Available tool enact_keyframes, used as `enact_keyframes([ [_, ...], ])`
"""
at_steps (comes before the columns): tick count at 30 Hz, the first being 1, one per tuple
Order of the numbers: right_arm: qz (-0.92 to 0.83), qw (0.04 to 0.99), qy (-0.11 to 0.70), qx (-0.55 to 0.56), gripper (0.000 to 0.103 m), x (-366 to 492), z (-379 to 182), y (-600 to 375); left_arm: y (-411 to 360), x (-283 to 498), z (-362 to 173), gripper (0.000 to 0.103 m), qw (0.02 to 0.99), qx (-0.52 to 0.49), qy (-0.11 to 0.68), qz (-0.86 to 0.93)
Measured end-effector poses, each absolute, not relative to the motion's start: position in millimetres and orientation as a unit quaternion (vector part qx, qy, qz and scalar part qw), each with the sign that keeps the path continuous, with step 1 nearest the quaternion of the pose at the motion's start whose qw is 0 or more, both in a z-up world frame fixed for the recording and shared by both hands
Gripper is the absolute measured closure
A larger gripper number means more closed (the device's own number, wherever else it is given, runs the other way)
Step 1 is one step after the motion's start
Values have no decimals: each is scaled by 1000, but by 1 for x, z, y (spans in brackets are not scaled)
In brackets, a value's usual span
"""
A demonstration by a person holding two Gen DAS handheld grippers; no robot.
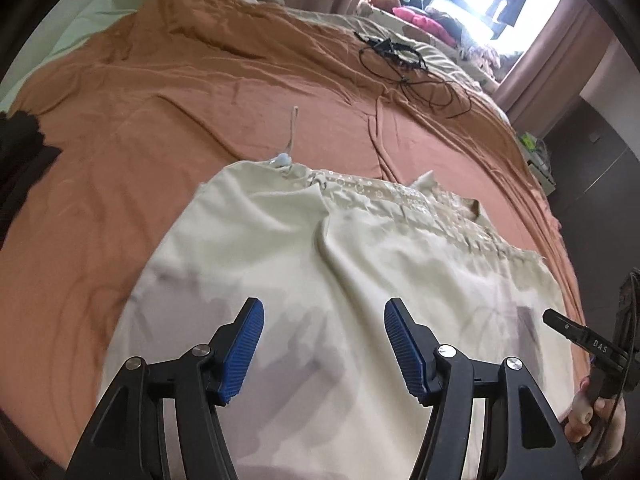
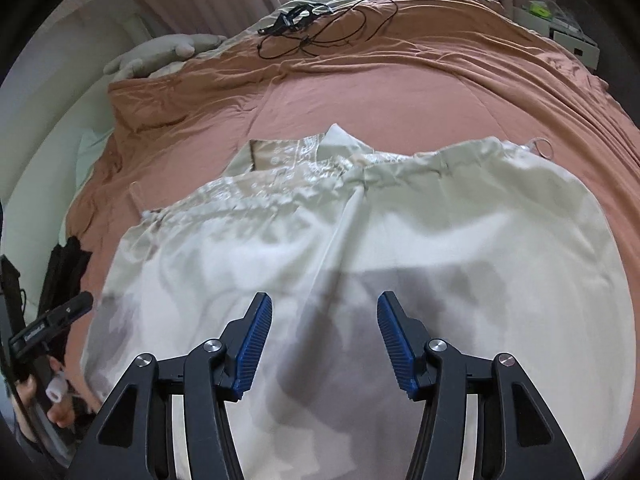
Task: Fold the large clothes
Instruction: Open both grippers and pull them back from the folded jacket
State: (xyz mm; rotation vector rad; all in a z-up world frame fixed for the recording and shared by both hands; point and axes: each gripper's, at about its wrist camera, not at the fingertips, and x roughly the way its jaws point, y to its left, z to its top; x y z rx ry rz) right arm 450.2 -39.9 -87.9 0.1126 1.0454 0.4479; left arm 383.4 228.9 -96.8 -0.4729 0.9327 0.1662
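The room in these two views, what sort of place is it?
Most likely a bedroom: a wide bed with a rust-coloured sheet, a pillow at its head, and curtains by a bright window. A cream garment lies spread on it.

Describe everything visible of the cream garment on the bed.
The cream garment is smooth, slightly shiny cloth, laid flat and already folded over on the rust-orange bedspread. An embroidered band runs along its far edge, with a cord and small pale bead at one corner. A soft crease runs down its middle. Neither tool touches it.
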Motion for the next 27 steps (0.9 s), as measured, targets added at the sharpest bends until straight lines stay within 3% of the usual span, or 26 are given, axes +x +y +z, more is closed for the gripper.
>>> enact_keyframes([
  [13,231,847,476,52,48,364,-62,-37,236,285,-82,39,870,-254,416,82],
  [27,253,836,486,40,48,321,-89,-30,261,229,-117,39,850,-323,404,104],
])
